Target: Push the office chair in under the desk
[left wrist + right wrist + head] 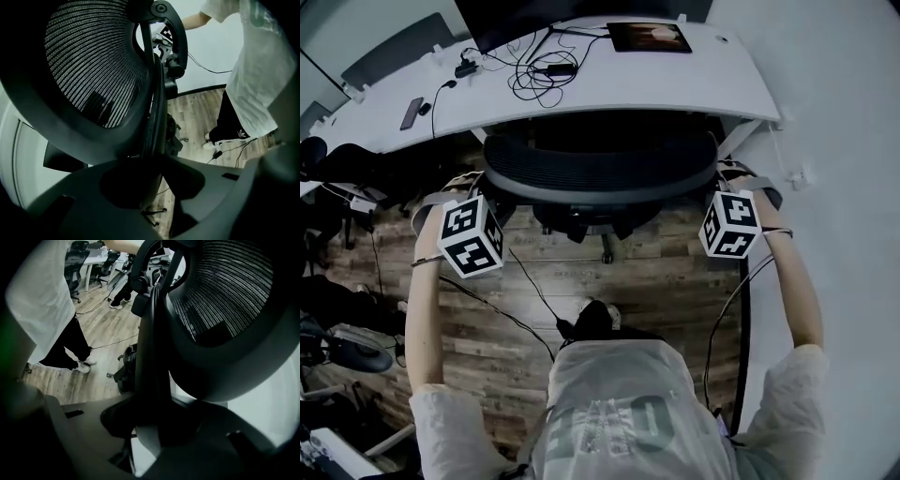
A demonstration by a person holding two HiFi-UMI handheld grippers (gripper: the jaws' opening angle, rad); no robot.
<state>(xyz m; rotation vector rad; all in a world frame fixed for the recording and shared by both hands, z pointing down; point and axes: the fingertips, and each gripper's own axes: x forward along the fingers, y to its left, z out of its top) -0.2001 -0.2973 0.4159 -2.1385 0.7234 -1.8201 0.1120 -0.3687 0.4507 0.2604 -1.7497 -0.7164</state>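
Observation:
The black mesh office chair stands with its backrest at the front edge of the white desk, seat beneath the desktop. My left gripper is at the backrest's left edge, my right gripper at its right edge. In the left gripper view the backrest's dark rim runs down into the gap of the left gripper, whose jaws close on it. The right gripper view shows the same: the rim passes between the jaws of the right gripper. The pads themselves are hidden by the frame.
On the desk lie a tablet, a tangle of cables and a phone. Other dark chairs stand at the left. Cables trail over the wooden floor by the person's feet. A pale wall is to the right.

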